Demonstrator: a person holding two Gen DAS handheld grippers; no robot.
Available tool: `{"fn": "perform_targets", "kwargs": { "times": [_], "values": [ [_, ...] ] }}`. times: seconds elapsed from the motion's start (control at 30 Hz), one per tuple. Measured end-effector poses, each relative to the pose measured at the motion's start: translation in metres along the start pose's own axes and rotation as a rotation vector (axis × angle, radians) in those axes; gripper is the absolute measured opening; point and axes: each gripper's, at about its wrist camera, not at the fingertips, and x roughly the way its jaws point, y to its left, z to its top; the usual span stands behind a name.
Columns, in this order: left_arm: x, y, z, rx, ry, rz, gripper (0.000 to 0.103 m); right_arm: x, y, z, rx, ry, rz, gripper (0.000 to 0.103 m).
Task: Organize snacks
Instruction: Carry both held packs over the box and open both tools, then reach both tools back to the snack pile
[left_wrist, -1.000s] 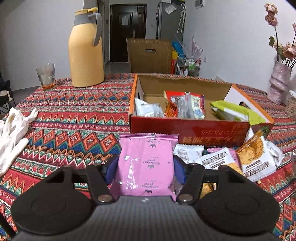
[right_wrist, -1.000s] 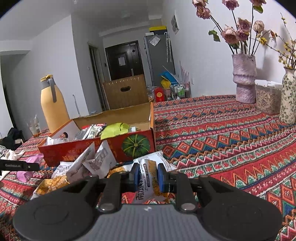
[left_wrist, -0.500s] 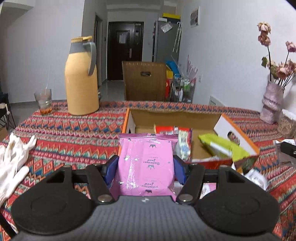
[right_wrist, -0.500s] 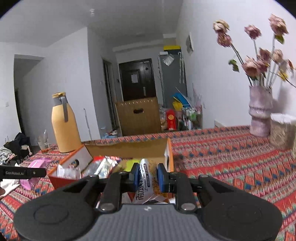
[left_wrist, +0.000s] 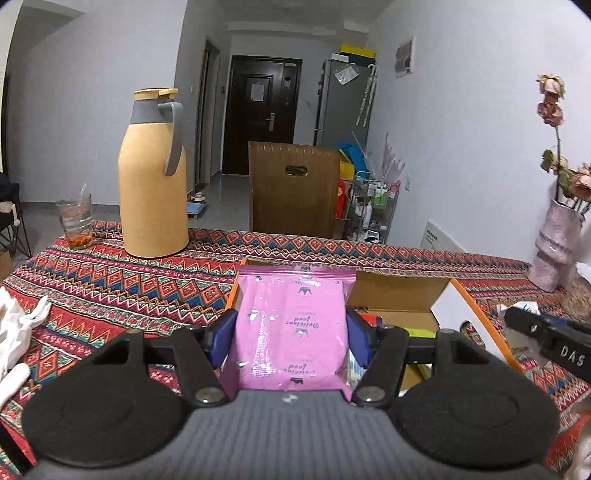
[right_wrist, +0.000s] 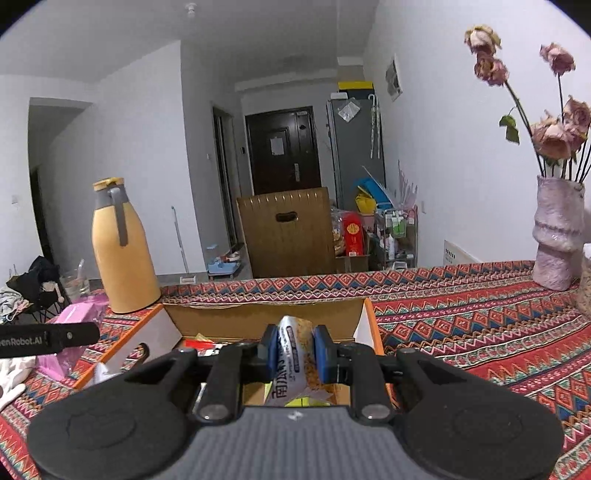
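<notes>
Left tongs: my left gripper (left_wrist: 291, 338) is clamped on the pink snack packet (left_wrist: 291, 328), blue pads pressing its two sides; the packet stands upright between them and fills the middle of my left view.
Right tongs: my right gripper (right_wrist: 295, 354) is squeezed tight on a narrow white-and-orange snack packet (right_wrist: 293, 363), held on edge over the box interior.
What blocks my left view: the pink packet hides most of the cardboard box (left_wrist: 395, 291) behind it; I see only its brown inner wall at 1 o'clock and its orange rim at 3 o'clock.
Other rig in frame: in the left view the right gripper's black body pokes in at 3 o'clock; in the right view the left one shows at 9 o'clock with the pink packet under it.
Box, right view: open, at 12 o'clock just past my pads (right_wrist: 320, 354); red and yellow-green wrappers lie inside, half hidden by the gripper frame.
Table: patterned red tablecloth (left_wrist: 122, 288) all around the box.
At 9 o'clock, left view: white gloves (left_wrist: 14, 332) on the cloth near the edge.
At 10 to 11 o'clock, farther: yellow thermos jug (left_wrist: 153, 181) upright, with a glass (left_wrist: 75, 221) beside it, well apart from the box.
At 3 o'clock, farther: pink vase (right_wrist: 557, 236) with dried roses.
Beyond the table: a brown chair back (left_wrist: 293, 188), then a dark door (left_wrist: 260, 114).
</notes>
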Motion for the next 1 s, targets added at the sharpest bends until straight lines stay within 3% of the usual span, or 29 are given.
{"fn": "perform_targets", "kwargs": {
  "times": [0.3, 0.6, 0.77, 0.8, 0.83, 0.9, 1.0],
  "values": [
    [0.041, 0.002, -0.015, -0.019, 0.026, 0.029, 0.063, 0.041, -0.008, -0.019, 0.042, 0.011, -0.024, 0.020],
    [0.052, 0.000, -0.029, -0.012, 0.061, 0.007, 0.066, 0.054, -0.007, -0.029, 0.047, 0.040, -0.013, 0.024],
    [0.039, 0.001, -0.029, -0.016, -0.001, 0.006, 0.097, 0.046, -0.012, -0.028, 0.081, 0.022, -0.030, 0.055],
    [0.036, 0.001, -0.029, -0.020, -0.013, 0.009, 0.103, 0.043, -0.014, -0.028, 0.090, 0.014, -0.032, 0.072],
    [0.034, 0.002, -0.028, -0.024, -0.025, 0.015, 0.103, 0.039, -0.016, -0.027, 0.100, 0.002, -0.041, 0.089],
    [0.029, 0.002, -0.028, -0.026, -0.036, 0.019, 0.103, 0.031, -0.018, -0.026, 0.116, -0.026, -0.052, 0.102],
    [0.026, 0.000, -0.029, -0.023, -0.039, 0.024, 0.103, 0.022, -0.022, -0.025, 0.137, -0.051, -0.049, 0.103]
  ]
}}
